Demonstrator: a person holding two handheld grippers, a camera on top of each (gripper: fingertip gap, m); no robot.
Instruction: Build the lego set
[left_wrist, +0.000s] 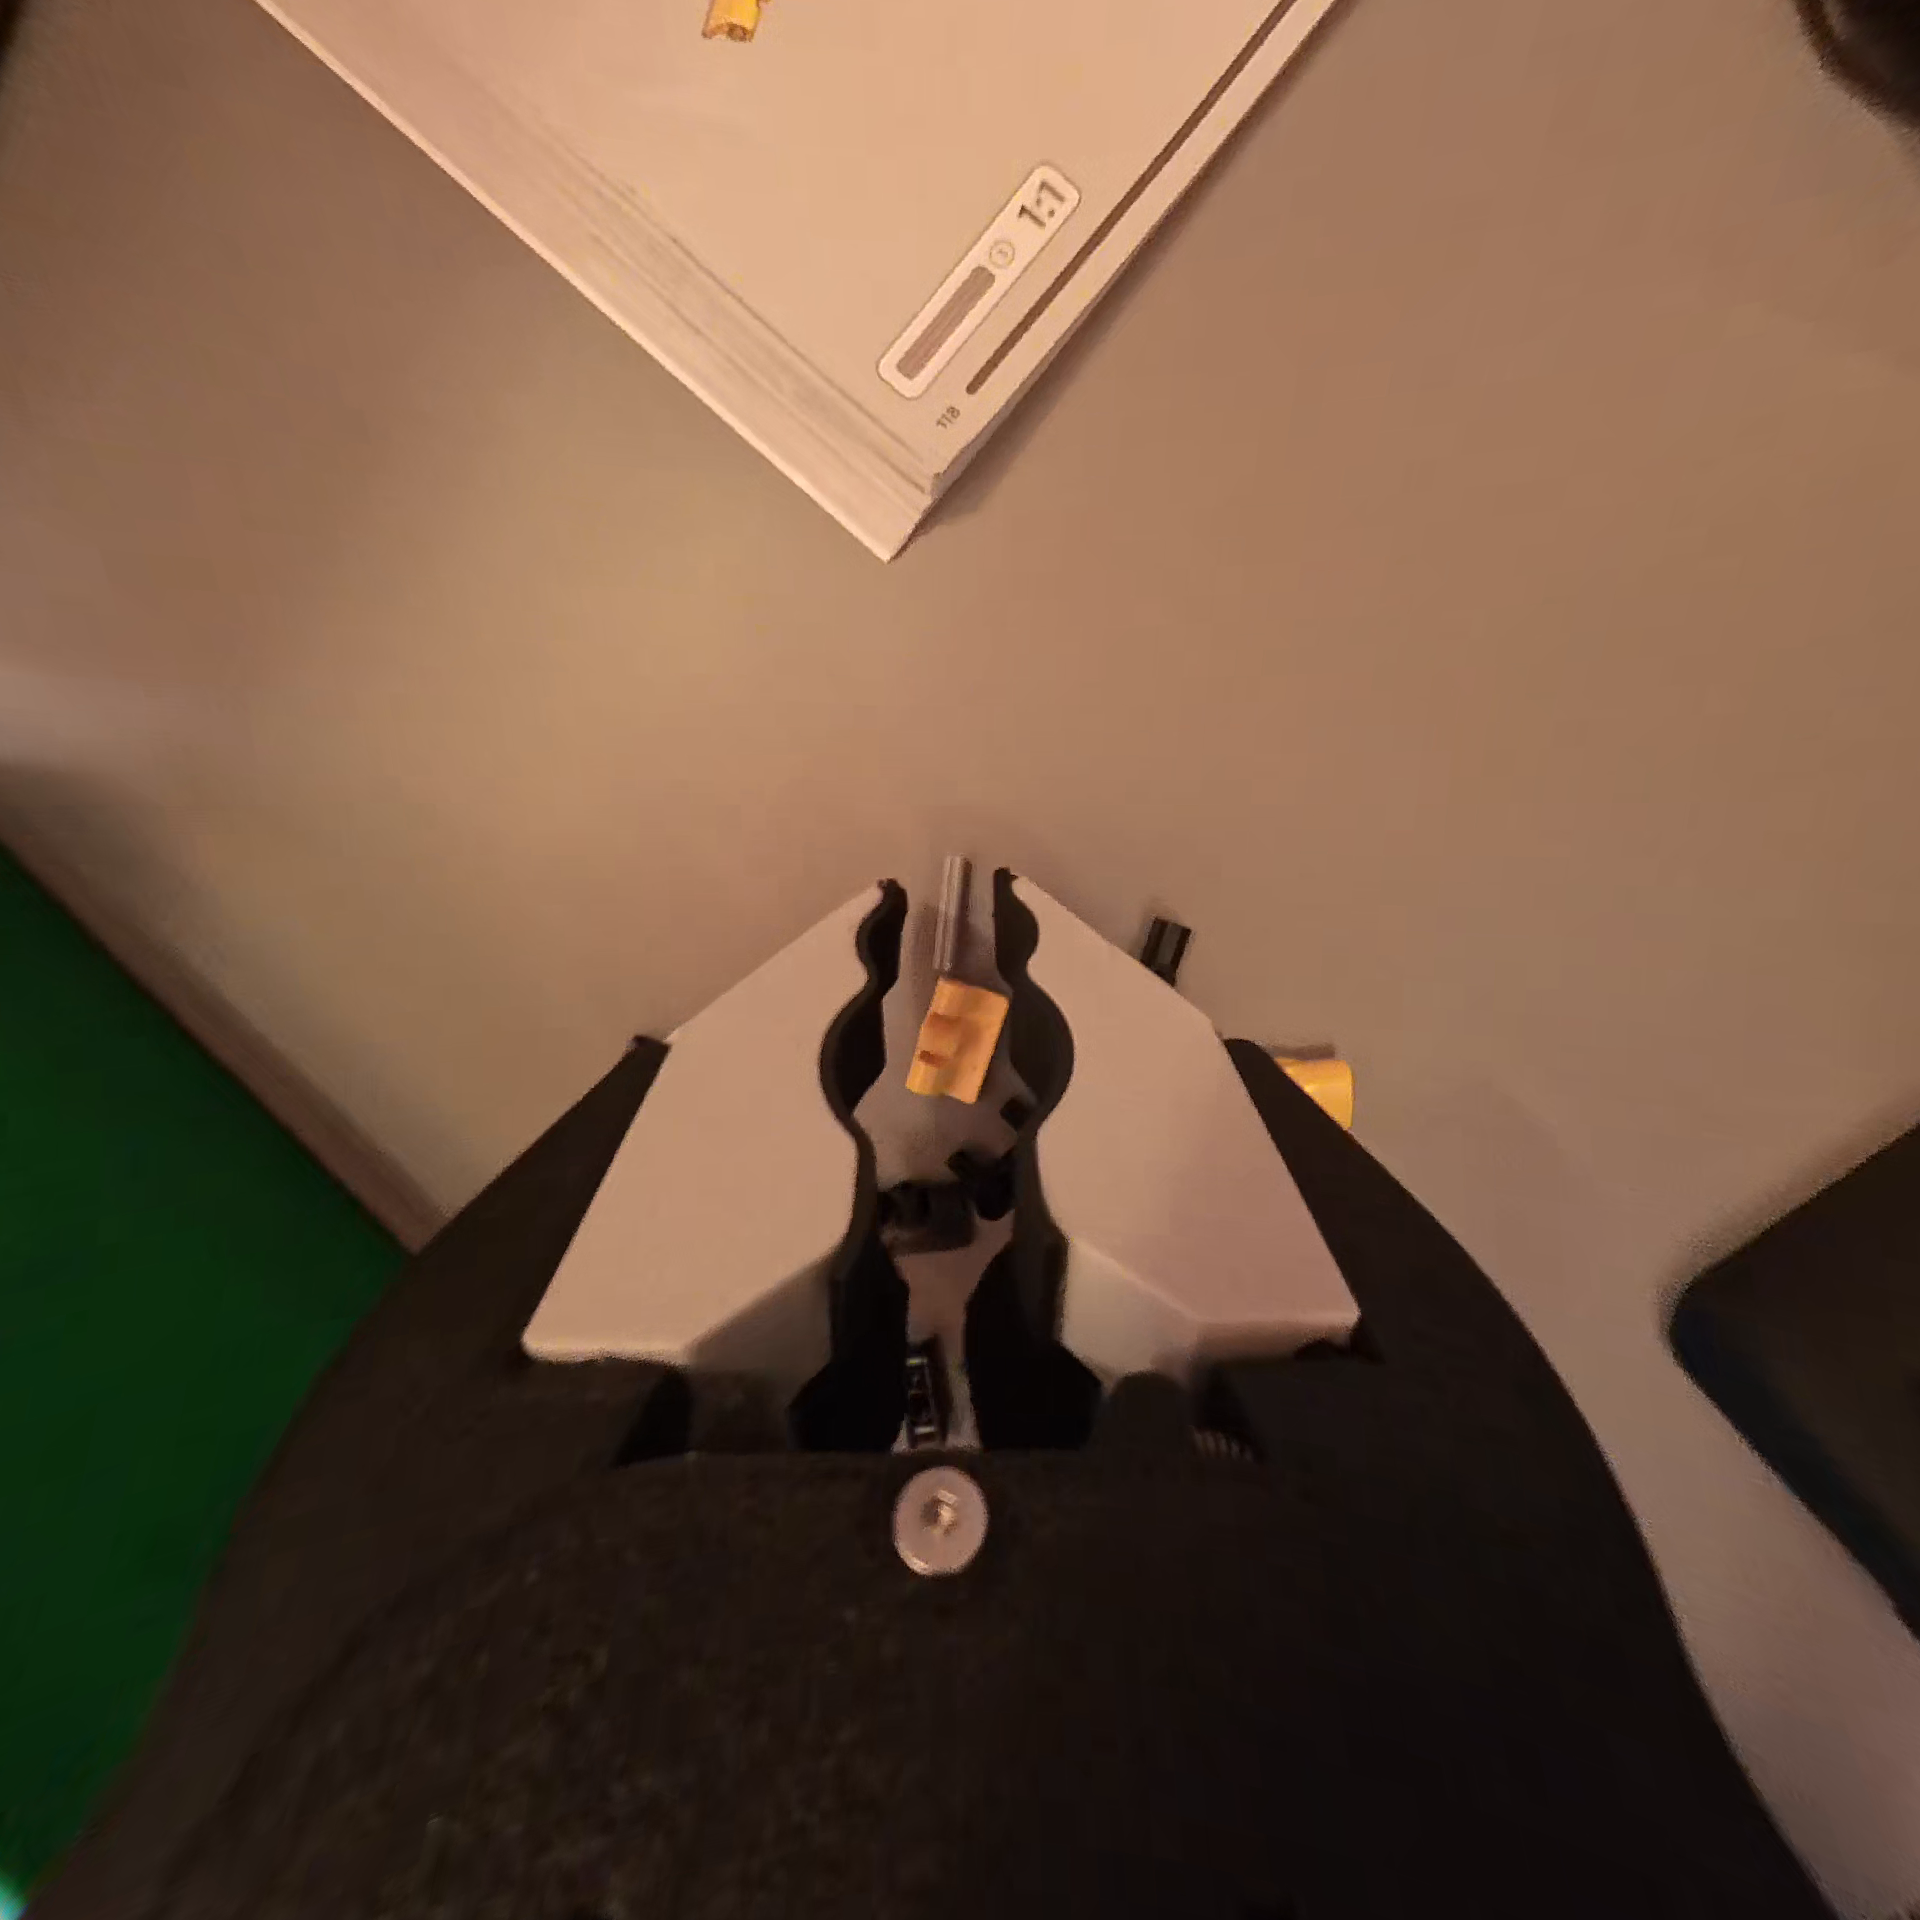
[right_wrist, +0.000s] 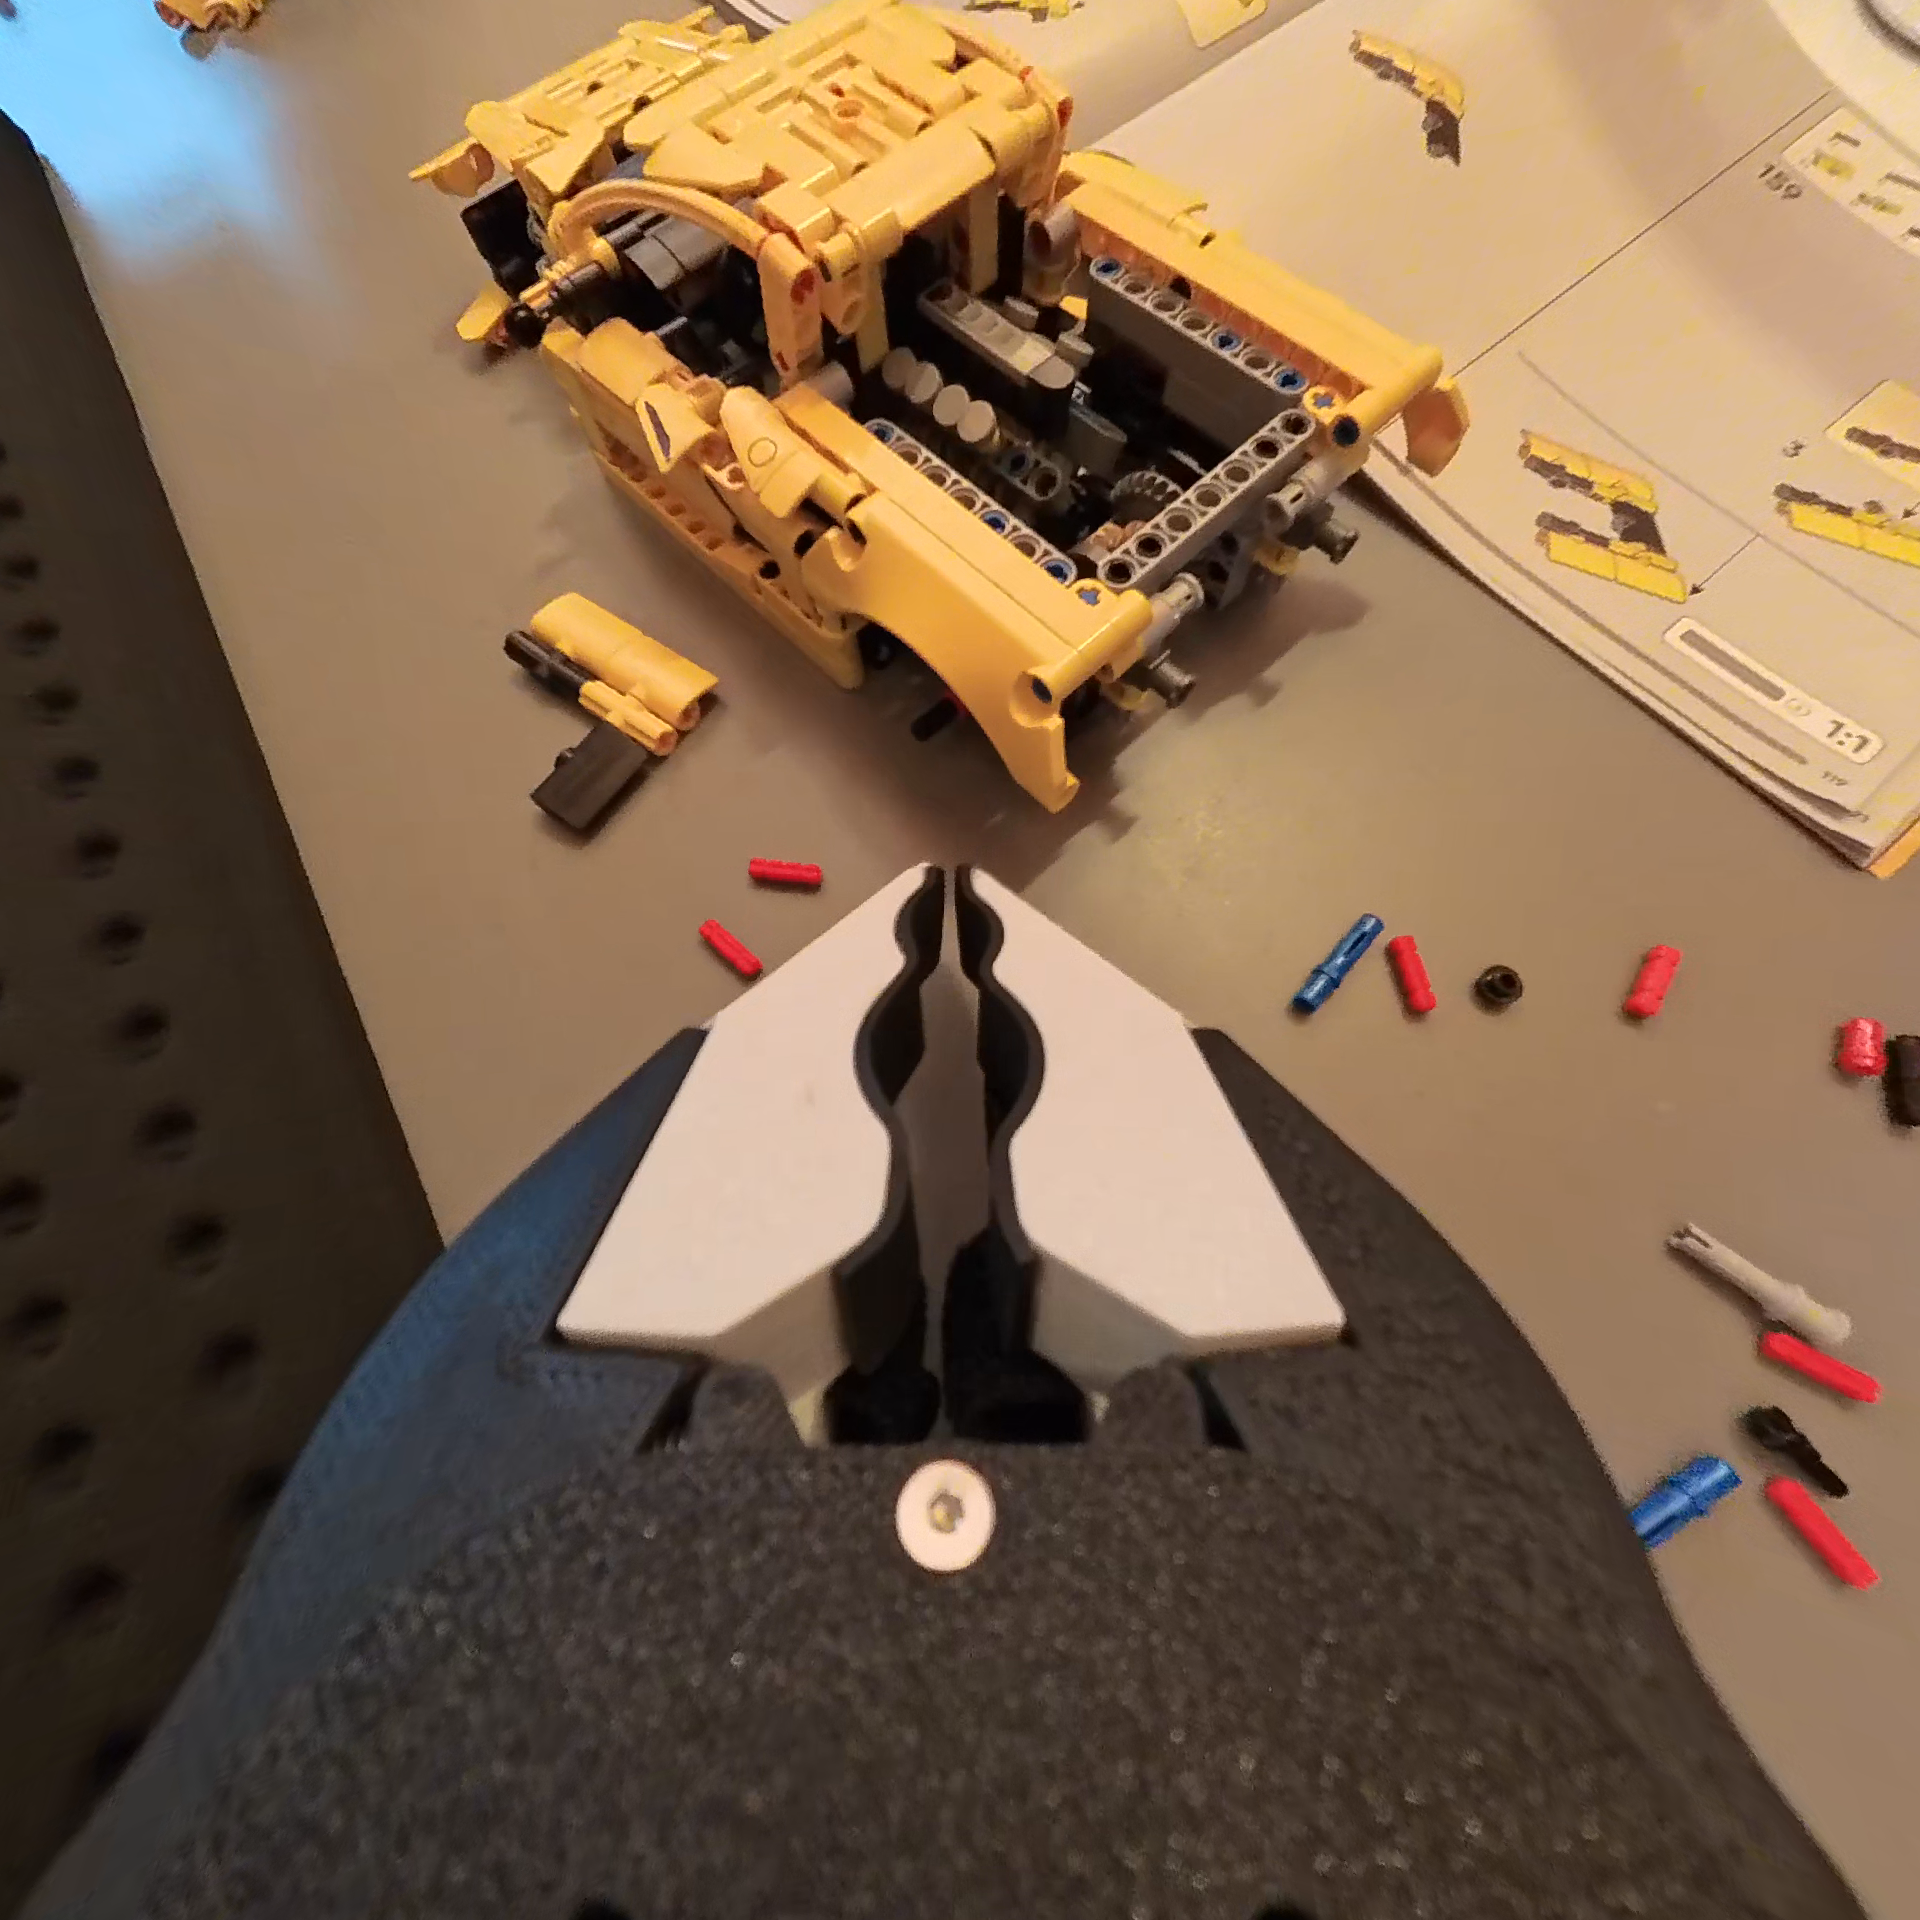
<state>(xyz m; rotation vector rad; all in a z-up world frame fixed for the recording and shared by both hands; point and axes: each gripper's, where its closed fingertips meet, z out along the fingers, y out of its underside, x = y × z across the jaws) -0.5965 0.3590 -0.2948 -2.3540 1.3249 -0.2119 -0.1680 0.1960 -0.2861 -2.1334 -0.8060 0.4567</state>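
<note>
In the left wrist view my left gripper (left_wrist: 945, 883) points down at the grey table. Its jaws stand narrowly apart around a small yellow connector (left_wrist: 956, 1039) with a grey axle (left_wrist: 954, 909) that pokes out past the fingertips. In the right wrist view my right gripper (right_wrist: 951, 878) is shut and empty, just above the table. Ahead of it stands the partly built yellow car (right_wrist: 935, 395) with its open grey frame. A small yellow and black sub-assembly (right_wrist: 613, 686) lies to the car's left.
The open instruction booklet (right_wrist: 1662, 468) lies right of the car; its corner also shows in the left wrist view (left_wrist: 883, 312). Red pins (right_wrist: 784, 873), a blue pin (right_wrist: 1335, 961) and other small parts lie around my right gripper. A yellow part (left_wrist: 1314, 1081) and a black pin (left_wrist: 1169, 940) lie by my left gripper. A perforated dark surface (right_wrist: 104, 935) borders the left. The gap from one gripper's tips to the other's is roughly 45 centimeters. Measured from the fingertips, the blue pin (right_wrist: 1335, 961) is 7 centimeters or so from the right gripper and 50 centimeters from the left.
</note>
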